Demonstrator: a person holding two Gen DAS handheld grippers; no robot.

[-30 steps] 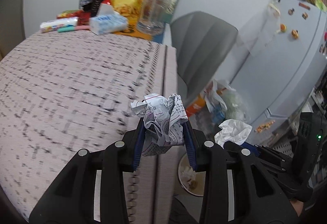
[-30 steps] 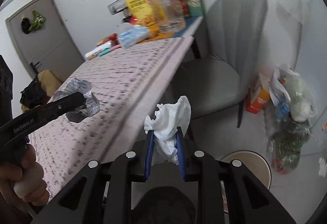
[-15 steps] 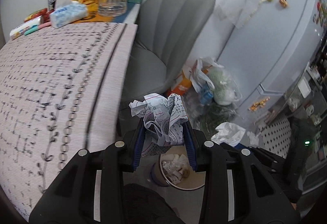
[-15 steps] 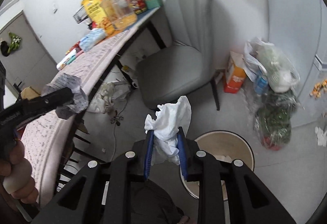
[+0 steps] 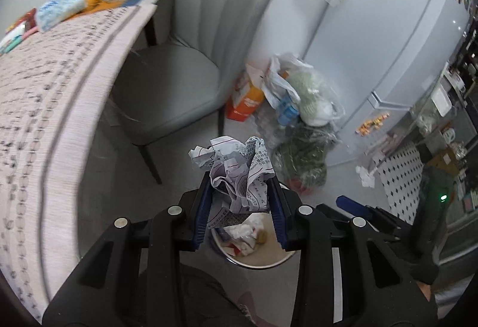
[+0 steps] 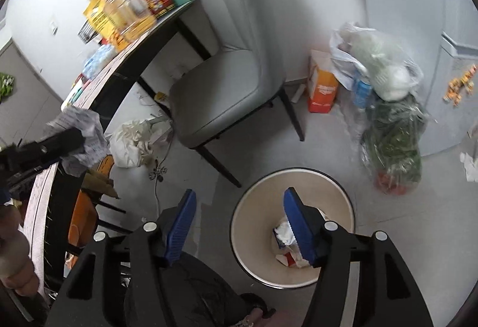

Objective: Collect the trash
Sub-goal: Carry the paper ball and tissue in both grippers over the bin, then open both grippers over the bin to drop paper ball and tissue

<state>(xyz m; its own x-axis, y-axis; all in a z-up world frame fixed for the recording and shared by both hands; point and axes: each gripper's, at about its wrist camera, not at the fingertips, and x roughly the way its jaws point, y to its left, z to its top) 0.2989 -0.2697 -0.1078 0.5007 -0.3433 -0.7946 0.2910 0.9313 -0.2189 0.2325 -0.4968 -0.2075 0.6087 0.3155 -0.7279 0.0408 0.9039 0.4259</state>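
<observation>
Since half a second ago, the right gripper (image 6: 239,207) has spread its jaws wide and the white tissue it carried is gone from between them; both cameras have also swung further off the table (image 5: 44,94) toward the floor.

Two grippers are in play. The left gripper (image 5: 240,186) is clamped on one crumpled printed paper (image 5: 236,168), held above the bin. One trash bin (image 6: 260,219), round and cream inside, stands on the floor just beside the one grey chair (image 6: 227,82), with several white and coloured scraps lying at its bottom. The right gripper hangs over it, empty, its blue pads (image 6: 295,222) well apart.

The right wrist view alone shows the whole bin rim, the space under the table with a white plastic bag (image 6: 131,144), and the left gripper from the side with its paper at the table edge. The left wrist view alone shows the print on the paper, the fridge (image 5: 388,28) with its magnets, and a white scrap (image 5: 366,174) on the floor near it. Both views show the orange carton (image 6: 322,88) and the bagged greens (image 6: 394,144) beside the fridge.
</observation>
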